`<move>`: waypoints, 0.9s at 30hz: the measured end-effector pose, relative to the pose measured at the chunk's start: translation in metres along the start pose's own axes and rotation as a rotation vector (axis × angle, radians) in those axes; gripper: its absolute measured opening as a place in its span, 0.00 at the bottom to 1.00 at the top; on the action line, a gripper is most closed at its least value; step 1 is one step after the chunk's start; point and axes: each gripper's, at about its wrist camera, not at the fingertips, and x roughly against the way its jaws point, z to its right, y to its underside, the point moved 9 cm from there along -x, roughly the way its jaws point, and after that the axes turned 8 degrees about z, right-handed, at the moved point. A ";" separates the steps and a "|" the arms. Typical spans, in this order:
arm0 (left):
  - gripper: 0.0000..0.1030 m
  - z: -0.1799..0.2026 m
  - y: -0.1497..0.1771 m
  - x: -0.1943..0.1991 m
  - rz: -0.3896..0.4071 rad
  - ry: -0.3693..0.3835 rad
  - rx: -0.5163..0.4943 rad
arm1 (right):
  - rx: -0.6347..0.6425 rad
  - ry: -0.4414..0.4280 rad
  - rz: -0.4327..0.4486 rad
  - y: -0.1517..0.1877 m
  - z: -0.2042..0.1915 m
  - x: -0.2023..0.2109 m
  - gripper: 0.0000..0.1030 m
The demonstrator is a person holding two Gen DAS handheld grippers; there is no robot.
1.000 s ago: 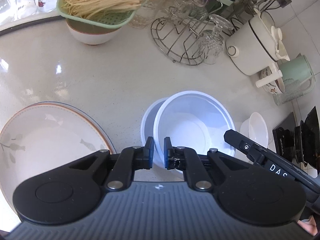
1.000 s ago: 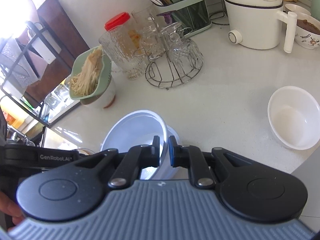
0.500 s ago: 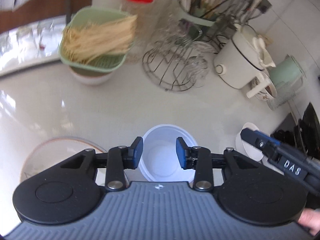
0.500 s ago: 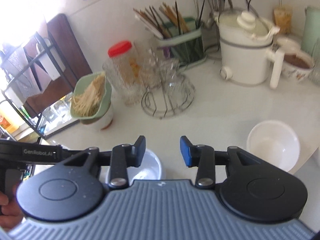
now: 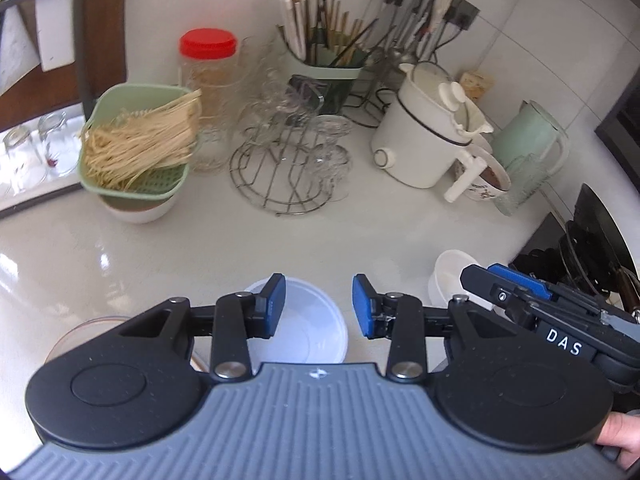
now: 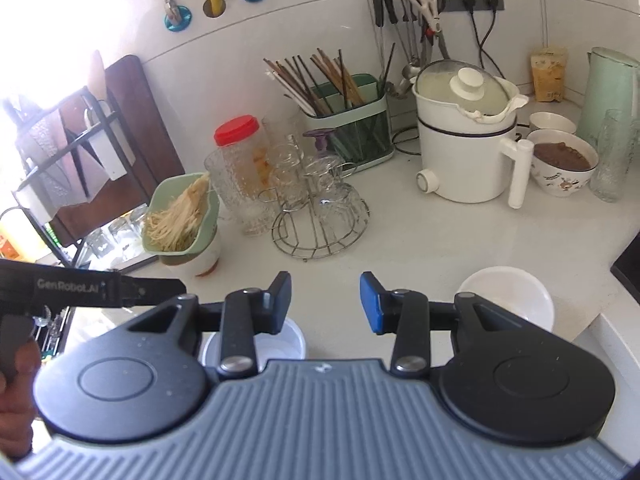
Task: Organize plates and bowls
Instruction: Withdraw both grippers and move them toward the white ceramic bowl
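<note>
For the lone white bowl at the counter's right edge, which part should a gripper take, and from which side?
Probably the rim. The white bowl sits upright, mouth up, alone near the counter edge, its thin wall exposed all round. The right gripper, open and empty, looks nearest: come from above on the near rim, one finger inside, one outside.
</note>
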 end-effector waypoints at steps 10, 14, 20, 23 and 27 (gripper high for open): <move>0.41 0.025 0.001 -0.012 -0.008 0.039 -0.048 | 0.018 0.064 0.041 -0.005 0.018 0.013 0.40; 0.41 0.035 0.001 -0.019 -0.016 0.051 -0.059 | 0.013 0.088 0.043 -0.005 0.028 0.014 0.40; 0.41 0.049 0.001 -0.033 -0.030 0.057 -0.078 | -0.010 0.132 0.042 -0.005 0.049 0.017 0.40; 0.41 0.058 0.001 -0.043 -0.041 0.065 -0.088 | -0.014 0.148 0.041 -0.006 0.057 0.017 0.40; 0.41 0.072 0.000 -0.057 -0.062 0.083 -0.112 | -0.016 0.180 0.044 -0.007 0.072 0.018 0.40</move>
